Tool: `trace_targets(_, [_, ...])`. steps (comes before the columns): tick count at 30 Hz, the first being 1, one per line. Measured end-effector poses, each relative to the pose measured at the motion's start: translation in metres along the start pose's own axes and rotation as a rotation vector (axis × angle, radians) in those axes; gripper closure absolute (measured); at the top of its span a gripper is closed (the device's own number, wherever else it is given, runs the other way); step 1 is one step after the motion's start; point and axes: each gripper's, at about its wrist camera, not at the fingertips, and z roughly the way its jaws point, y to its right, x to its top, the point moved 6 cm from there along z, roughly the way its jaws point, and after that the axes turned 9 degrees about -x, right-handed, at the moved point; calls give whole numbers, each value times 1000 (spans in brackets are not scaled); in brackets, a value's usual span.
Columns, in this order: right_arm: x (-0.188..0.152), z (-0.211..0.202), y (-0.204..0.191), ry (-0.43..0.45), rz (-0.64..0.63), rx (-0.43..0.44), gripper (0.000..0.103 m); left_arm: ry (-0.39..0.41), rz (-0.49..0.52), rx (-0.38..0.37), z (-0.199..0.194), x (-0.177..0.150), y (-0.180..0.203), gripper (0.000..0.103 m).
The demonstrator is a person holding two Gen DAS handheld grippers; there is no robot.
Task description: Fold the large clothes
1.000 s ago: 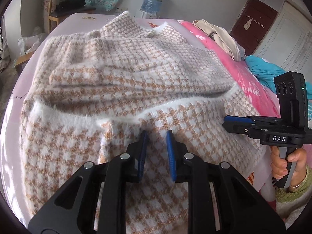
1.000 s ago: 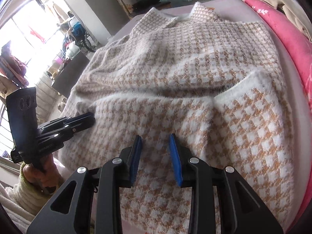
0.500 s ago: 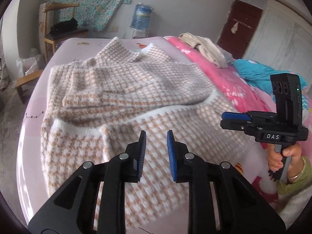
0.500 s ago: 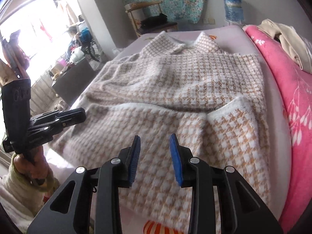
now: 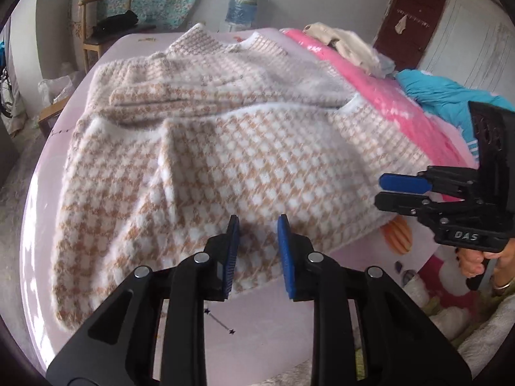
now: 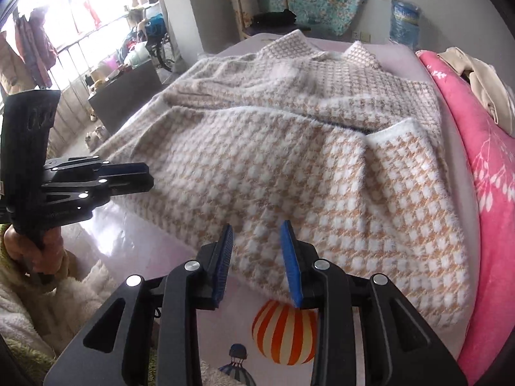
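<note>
A large fuzzy tan-and-white houndstooth sweater [image 5: 244, 148] lies spread on the pale lilac bed sheet [image 5: 257, 328], its lower part folded up over the body. It also shows in the right wrist view [image 6: 305, 167]. My left gripper [image 5: 257, 225] is open and empty, just above the sweater's near folded edge. My right gripper [image 6: 257, 228] is open and empty over the same near edge, further right. Each gripper shows in the other's view, the right one [image 5: 399, 189] and the left one [image 6: 141, 177], both held off the cloth.
A pink blanket [image 6: 489, 173] runs along the bed's right side with beige clothes [image 5: 347, 41] and a blue garment [image 5: 447, 96] on it. A wooden chair [image 5: 99, 22] and a water jug [image 5: 241, 3] stand beyond the bed. The sheet has a balloon print [image 6: 283, 331].
Both grippers have pulled back toward me from over the sweater to its near edge. They stay open and empty. The sweater lies as it was.
</note>
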Motion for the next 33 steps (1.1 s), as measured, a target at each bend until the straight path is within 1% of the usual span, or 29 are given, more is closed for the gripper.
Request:
trace_targets(1, [-6, 9, -1, -7, 8, -10, 72, 0, -21, 0, 8, -5, -4, 77])
trace_targets(2, [-7, 8, 0, 13, 20, -8, 72, 19, -40, -5, 9, -5, -6, 77])
trace_targets(4, [-2, -4, 3, 0, 24, -20, 72, 32, -56, -16, 0, 0, -5, 77])
trace_targets(5, [0, -14, 7, 25, 27, -43, 72, 59, -53, -19, -11, 2, -3, 77])
trace_targets(6, [0, -24, 11, 50, 20, -71, 72, 96, -38, 1, -23, 3, -4, 77])
trace_targets(7, [-2, -26, 16, 58, 17, -96, 72, 122, -23, 40, -32, 4, -8, 77])
trace_targets(8, [-6, -23, 22, 46, 24, -119, 72, 123, -22, 93, -34, 3, -15, 76])
trace_targets(9, [-11, -13, 28, 14, 38, -130, 72, 97, -42, 139, -29, 0, -28, 75])
trace_targets(10, [-19, 0, 32, -13, 54, -125, 72, 60, -78, 142, -19, -5, -40, 74])
trace_targets(11, [-19, 1, 32, 20, 63, -124, 72, 49, -117, 114, -10, -9, -50, 73])
trace_targets(13, [-13, -6, 28, 2, 24, -156, 72, 78, -138, 91, -14, -7, -53, 74])
trace_targets(14, [-11, -13, 28, 18, 22, -165, 72, 87, -134, 85, -20, -3, -51, 74])
trace_targets(15, [-8, -23, 32, 51, 27, -174, 72, 113, -129, 83, -29, 0, -51, 74])
trace_targets(16, [-8, -26, 37, 66, 39, -194, 72, 144, -123, 98, -37, 2, -52, 74])
trace_targets(17, [-10, -23, 46, 57, 61, -223, 72, 151, -121, 122, -39, 3, -58, 74])
trace_targets(18, [-14, -14, 57, 26, 91, -239, 72, 134, -131, 162, -36, 1, -67, 73])
trace_targets(19, [-21, -2, 65, -3, 123, -213, 72, 104, -149, 192, -28, -2, -79, 73])
trace_targets(20, [-22, 0, 69, 13, 147, -183, 72, 121, -157, 164, -26, -3, -85, 73])
trace_targets(21, [-20, -2, 68, 6, 143, -176, 72, 140, -164, 146, -29, -1, -85, 73])
trace_targets(22, [-16, -7, 68, -4, 134, -181, 72, 138, -172, 138, -34, 1, -85, 73])
trace_targets(23, [-11, -15, 70, 9, 134, -199, 72, 142, -179, 132, -38, 5, -86, 73])
trace_targets(25, [0, -28, 82, 68, 158, -230, 72, 193, -184, 139, -49, 9, -90, 71])
trace_targets(26, [1, -29, 93, 76, 193, -254, 72, 188, -192, 162, -48, 9, -97, 71])
trace_targets(27, [-1, -25, 109, 64, 240, -287, 72, 168, -215, 171, -42, 7, -107, 71])
trace_targets(28, [-6, -14, 123, 36, 283, -289, 73, 175, -242, 153, -39, 7, -114, 74])
trace_targets(29, [-12, -1, 133, 2, 314, -257, 76, 203, -254, 137, -41, 8, -117, 74])
trace_targets(30, [-13, 0, 135, 15, 326, -242, 76, 200, -254, 137, -40, 9, -116, 74])
trace_targets(32, [-4, -7, 129, -5, 282, -288, 77, 188, -252, 152, -40, 11, -115, 74])
trace_targets(33, [1, -13, 127, 2, 288, -298, 77, 185, -255, 152, -41, 11, -115, 74])
